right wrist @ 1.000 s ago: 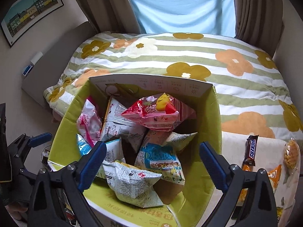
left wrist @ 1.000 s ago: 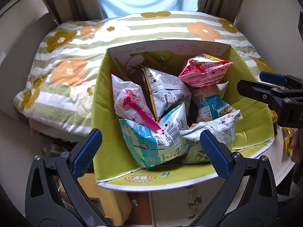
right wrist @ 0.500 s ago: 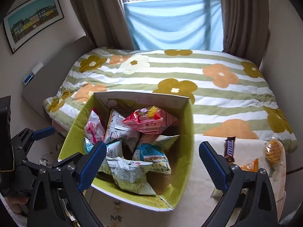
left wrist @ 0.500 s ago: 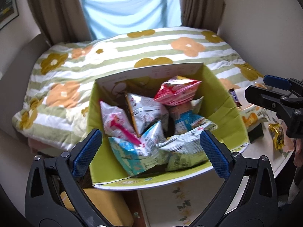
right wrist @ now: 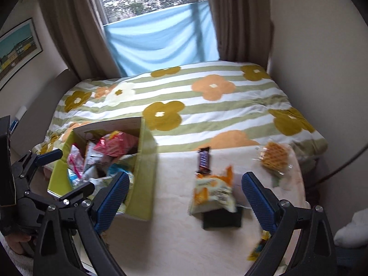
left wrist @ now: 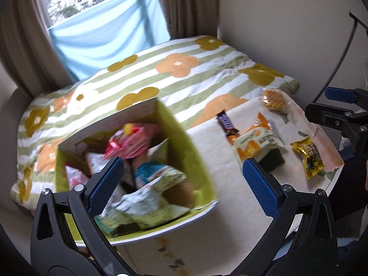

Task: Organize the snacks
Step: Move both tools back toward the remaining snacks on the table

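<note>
The left gripper (left wrist: 182, 184) stands wide open with nothing between its blue pads, hanging over the near rim of a green cardboard box (left wrist: 184, 147) that sits on the left part of the bench (left wrist: 207, 241). In this left wrist view the box is packed with snack bags, a pink one (left wrist: 131, 142) on top at the back and a pale crumpled one (left wrist: 149, 204) at the front. To the right of the box, loose on the bench, lie a chocolate bar (left wrist: 226, 123), an orange and white packet (left wrist: 255, 140) resting on a dark block (left wrist: 272, 159), a yellow packet (left wrist: 309, 158) and a wrapped waffle (left wrist: 274, 99); the right gripper (left wrist: 331, 108) shows at the right edge. In the right wrist view the right gripper (right wrist: 185, 202) is likewise spread wide and empty, above the bench (right wrist: 172, 241) with the orange and white packet (right wrist: 212, 191) between its fingers in the picture but below them, not touched. The chocolate bar (right wrist: 204, 159) lies just behind that packet, the waffle (right wrist: 274, 158) farther right, and the box (right wrist: 145, 172) with its bags stands to the left, the left gripper (right wrist: 49, 177) beside it. A bed with a flowered quilt (right wrist: 184, 101) lies behind the bench.
</note>
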